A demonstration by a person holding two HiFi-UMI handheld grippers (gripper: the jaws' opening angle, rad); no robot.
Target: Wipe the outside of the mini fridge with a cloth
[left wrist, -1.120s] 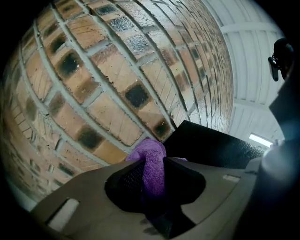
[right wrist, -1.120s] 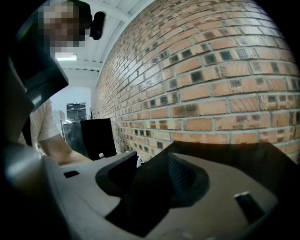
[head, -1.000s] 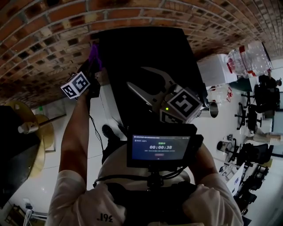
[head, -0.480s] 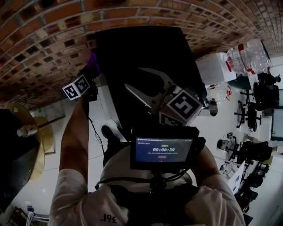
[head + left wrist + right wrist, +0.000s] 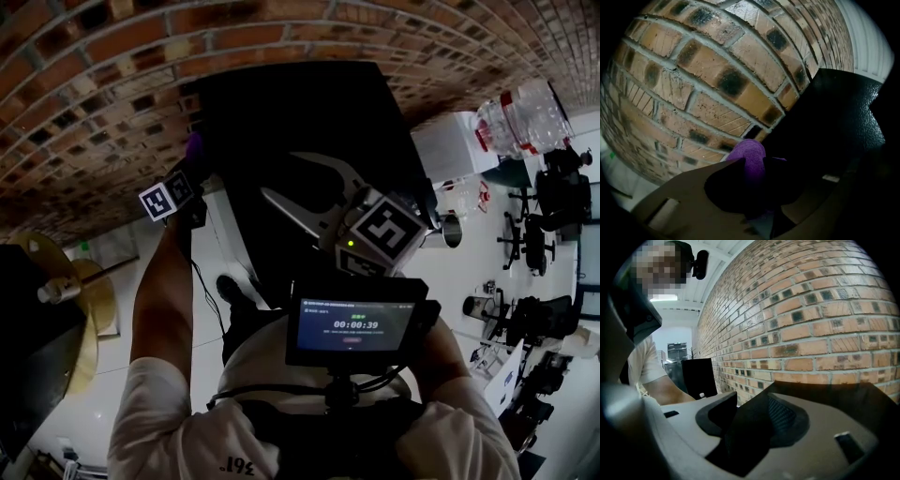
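The black mini fridge (image 5: 300,122) stands against the brick wall (image 5: 94,103). My left gripper (image 5: 194,157) is at the fridge's left side, near its back edge, and is shut on a purple cloth (image 5: 195,144). In the left gripper view the cloth (image 5: 749,155) bulges out between the jaws, with the fridge's dark side (image 5: 834,117) right beside it; whether they touch I cannot tell. My right gripper (image 5: 302,185) hovers open over the fridge top. In the right gripper view a black fridge edge (image 5: 750,432) runs between the spread jaws, and the ribbed right pad (image 5: 780,414) shows bare.
A white cabinet (image 5: 459,145) with clear plastic bottles (image 5: 525,117) stands right of the fridge, with a metal cup (image 5: 452,232) and office chairs (image 5: 534,244) beyond. A brass disc (image 5: 84,300) is at the left. A cable (image 5: 202,281) hangs by the fridge.
My left gripper has slid down along the fridge's left side with the purple cloth in it. The right gripper has stayed where it was.
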